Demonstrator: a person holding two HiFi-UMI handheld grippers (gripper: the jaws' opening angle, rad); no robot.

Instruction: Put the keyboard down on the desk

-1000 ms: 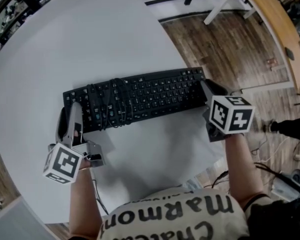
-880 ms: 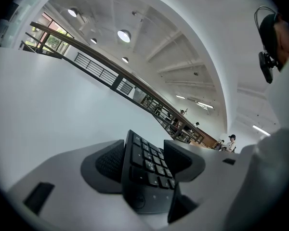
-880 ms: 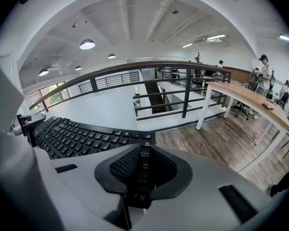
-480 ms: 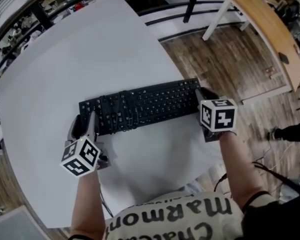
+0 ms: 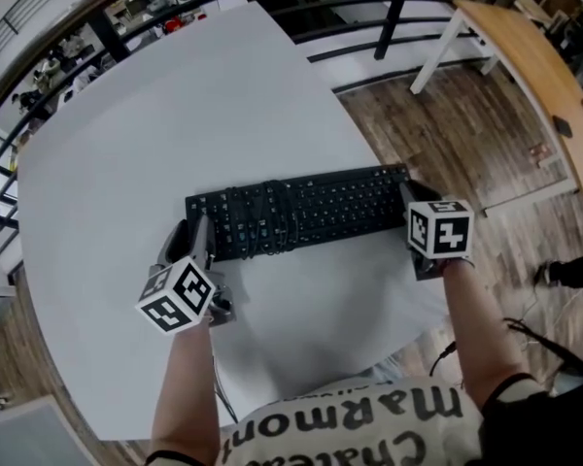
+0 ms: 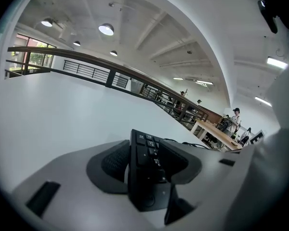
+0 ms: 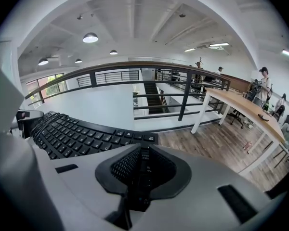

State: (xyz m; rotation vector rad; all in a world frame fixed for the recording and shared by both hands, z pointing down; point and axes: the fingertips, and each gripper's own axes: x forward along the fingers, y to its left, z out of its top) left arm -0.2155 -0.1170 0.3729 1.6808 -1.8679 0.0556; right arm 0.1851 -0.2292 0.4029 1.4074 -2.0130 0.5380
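Black keyboard point(image 5: 301, 216), white desk point(image 5: 175, 115) (brown wood-plank floor point(image 5: 437, 124) beyond).

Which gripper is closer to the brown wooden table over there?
Right. The right gripper grips the keyboard at the end nearest the wooden table. The left gripper, whose fingers have just been closing on the keyboard's other end, is farther away.
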